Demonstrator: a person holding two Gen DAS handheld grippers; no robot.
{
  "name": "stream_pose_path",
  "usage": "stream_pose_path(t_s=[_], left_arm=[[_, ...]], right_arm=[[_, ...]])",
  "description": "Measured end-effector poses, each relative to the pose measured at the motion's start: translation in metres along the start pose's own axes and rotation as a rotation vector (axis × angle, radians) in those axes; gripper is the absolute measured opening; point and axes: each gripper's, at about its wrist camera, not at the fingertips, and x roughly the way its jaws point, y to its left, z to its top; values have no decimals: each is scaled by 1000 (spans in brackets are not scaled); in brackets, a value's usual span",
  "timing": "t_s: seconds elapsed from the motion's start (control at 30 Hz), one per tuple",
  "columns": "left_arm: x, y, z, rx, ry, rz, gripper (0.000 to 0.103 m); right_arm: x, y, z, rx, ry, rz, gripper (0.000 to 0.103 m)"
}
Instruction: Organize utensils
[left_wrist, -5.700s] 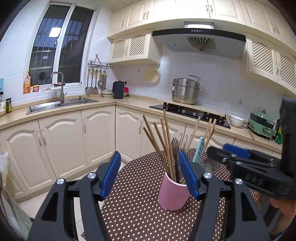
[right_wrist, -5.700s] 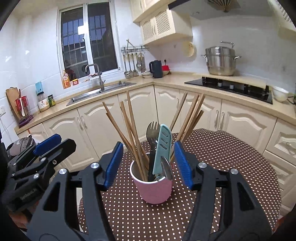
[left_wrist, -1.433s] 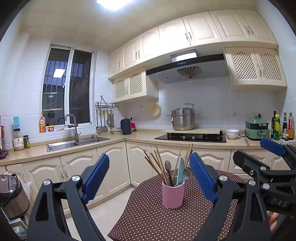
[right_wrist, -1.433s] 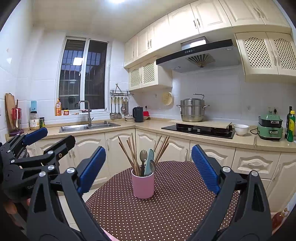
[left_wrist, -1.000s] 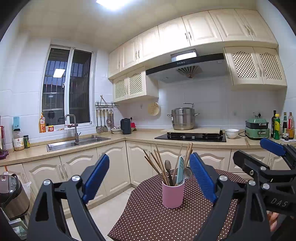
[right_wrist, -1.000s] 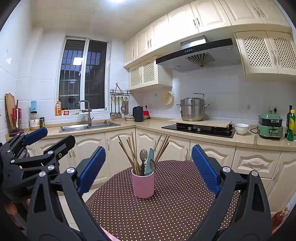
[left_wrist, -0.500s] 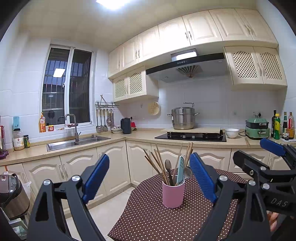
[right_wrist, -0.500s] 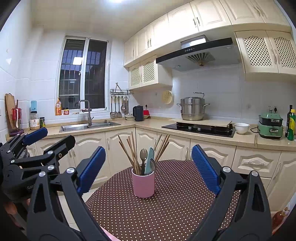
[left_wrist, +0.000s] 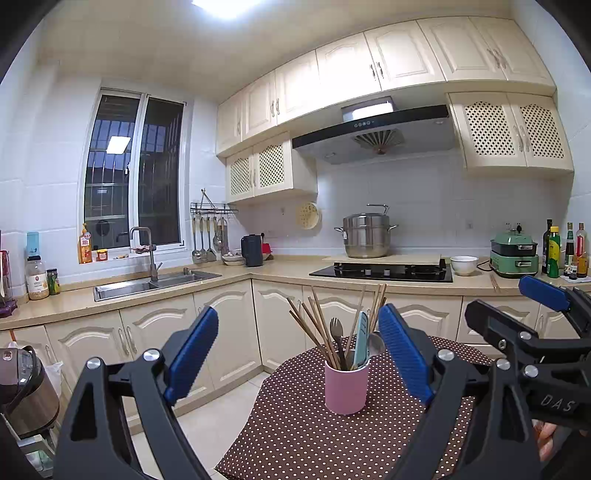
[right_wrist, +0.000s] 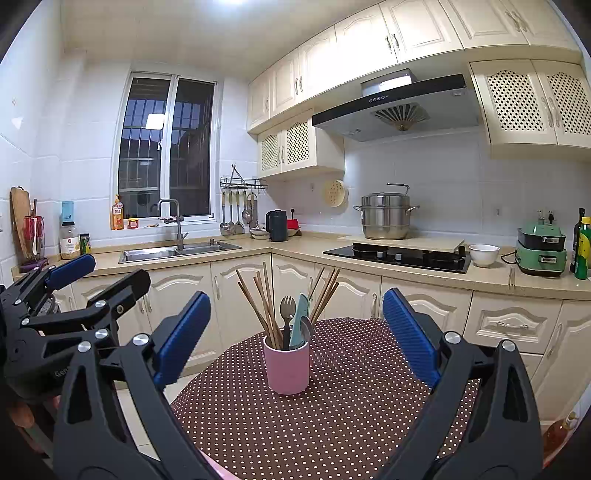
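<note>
Utensils fill a pink cup (left_wrist: 346, 386) on a dotted table (left_wrist: 295, 435). From the left wrist, the left gripper (left_wrist: 299, 354) is spread wide and empty, well short of the cup; chopsticks (left_wrist: 314, 325), a fork, a spoon and a teal piece stand inside. From the right wrist, the right gripper (right_wrist: 295, 332) is also wide and empty, with the cup (right_wrist: 287, 367) centred ahead. Sorting looks finished; next likely only pulling away.

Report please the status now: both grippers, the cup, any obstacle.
Left hand-held gripper open, empty. Right hand-held gripper open, empty. Pink cup upright on dotted table, utensils inside. Nothing in the way.
</note>
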Motion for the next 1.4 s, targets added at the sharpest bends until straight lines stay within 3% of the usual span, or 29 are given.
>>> stream_pose_path(t_s=[1.4], left_arm=[[6,6,-7,-4,15,-2,87]], right_arm=[[1,2,0,4,9,-2,93]])
